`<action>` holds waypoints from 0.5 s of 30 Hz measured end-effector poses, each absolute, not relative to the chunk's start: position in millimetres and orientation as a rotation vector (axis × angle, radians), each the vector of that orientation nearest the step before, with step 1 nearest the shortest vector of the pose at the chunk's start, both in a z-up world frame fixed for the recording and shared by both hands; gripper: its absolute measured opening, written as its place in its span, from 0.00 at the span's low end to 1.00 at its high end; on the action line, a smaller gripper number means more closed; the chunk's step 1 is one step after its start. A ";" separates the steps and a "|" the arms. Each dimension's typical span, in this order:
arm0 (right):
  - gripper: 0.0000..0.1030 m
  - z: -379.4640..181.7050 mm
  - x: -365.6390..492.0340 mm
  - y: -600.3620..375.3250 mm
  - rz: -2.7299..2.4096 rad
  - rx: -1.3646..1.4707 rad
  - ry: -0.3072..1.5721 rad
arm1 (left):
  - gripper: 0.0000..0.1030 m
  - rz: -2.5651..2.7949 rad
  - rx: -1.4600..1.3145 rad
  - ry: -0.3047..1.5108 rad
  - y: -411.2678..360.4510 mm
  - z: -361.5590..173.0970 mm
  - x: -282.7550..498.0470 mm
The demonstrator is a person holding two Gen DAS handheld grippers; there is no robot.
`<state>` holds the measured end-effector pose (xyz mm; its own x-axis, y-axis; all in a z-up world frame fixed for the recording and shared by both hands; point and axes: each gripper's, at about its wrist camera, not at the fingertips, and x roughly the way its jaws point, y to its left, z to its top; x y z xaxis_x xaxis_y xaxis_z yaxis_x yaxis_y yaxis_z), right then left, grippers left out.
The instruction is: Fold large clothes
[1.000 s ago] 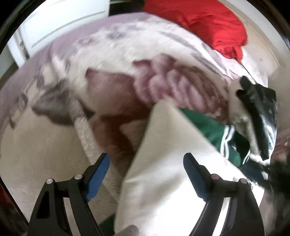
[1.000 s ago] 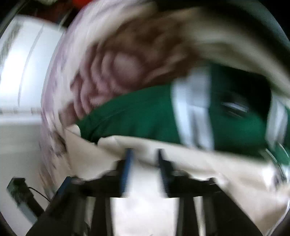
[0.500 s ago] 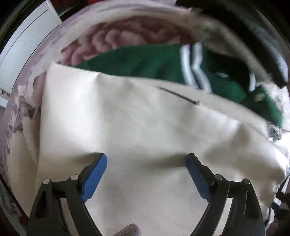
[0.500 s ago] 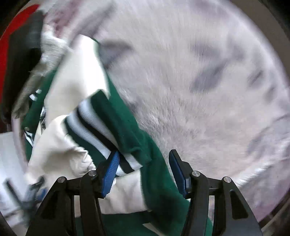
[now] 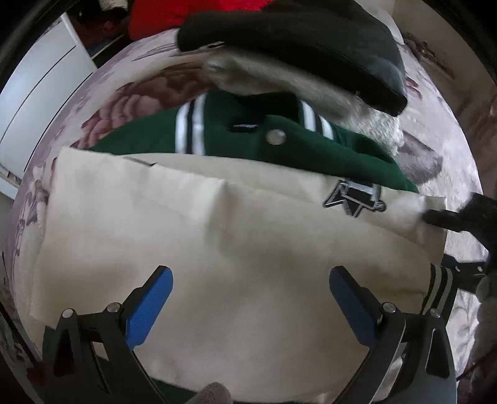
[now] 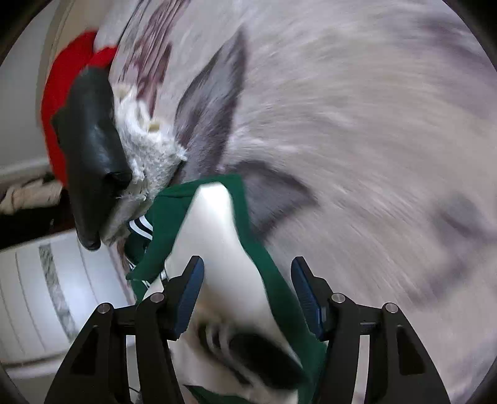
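Jaws spread wide and still opening on the left gripper (image 5: 250, 306), nothing pinched, hovering over the cream sleeve (image 5: 192, 236) that lies folded across the green varsity jacket (image 5: 236, 140), our landmark. At the jacket's right edge the right gripper (image 6: 247, 290) stands half-open with cream and green cloth loose between its pads, probably just letting go. Beyond the jacket's collar, a black coat with fleece lining (image 5: 298, 40) waits its turn; past that, something red (image 5: 161, 18). All of it lies on the flowered blanket (image 5: 435, 130).
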<state>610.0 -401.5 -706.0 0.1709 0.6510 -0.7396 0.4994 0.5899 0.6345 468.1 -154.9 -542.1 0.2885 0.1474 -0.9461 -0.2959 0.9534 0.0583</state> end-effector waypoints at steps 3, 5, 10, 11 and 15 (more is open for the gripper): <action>0.07 -715.6 630.8 -374.6 0.252 0.908 1.546 | 1.00 0.284 -0.130 1.220 -162.8 -537.8 464.6; 0.06 -692.9 634.8 -366.0 0.213 0.724 1.507 | 1.00 0.276 -0.133 1.215 -162.0 -535.3 459.7; 0.18 -697.6 621.1 -398.4 0.104 0.798 1.531 | 1.00 0.275 -0.216 1.231 -154.1 -526.2 443.4; 0.32 -687.0 612.4 -401.2 0.108 0.782 1.557 | 1.00 0.277 -0.232 1.229 -151.9 -522.3 438.6; 0.48 -645.5 549.5 -425.6 0.085 0.813 1.557 | 1.00 0.273 -0.315 1.203 -144.9 -503.5 411.1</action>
